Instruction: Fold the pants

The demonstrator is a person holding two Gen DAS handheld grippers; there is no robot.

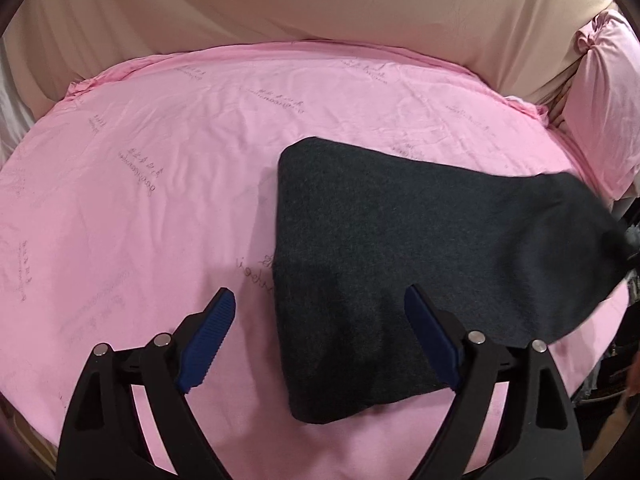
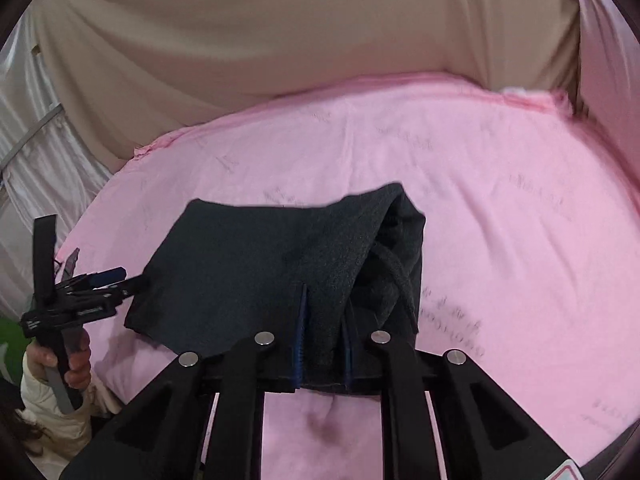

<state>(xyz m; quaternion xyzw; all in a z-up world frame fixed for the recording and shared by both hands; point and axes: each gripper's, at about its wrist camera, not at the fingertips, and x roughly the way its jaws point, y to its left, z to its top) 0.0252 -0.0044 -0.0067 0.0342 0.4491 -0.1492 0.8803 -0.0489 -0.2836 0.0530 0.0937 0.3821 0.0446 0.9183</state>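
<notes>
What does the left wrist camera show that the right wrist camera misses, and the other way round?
Only the left wrist view shows the left hand-held gripper open above the dark pants. Only the right wrist view shows the right hand-held gripper shut on the pants' edge, a drawstring, and the person's hand. Both show the pink sheet.

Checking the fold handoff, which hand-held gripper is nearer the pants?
Right. The right hand-held gripper is shut on the pants; the left hand-held gripper hangs open above their near edge.
</notes>
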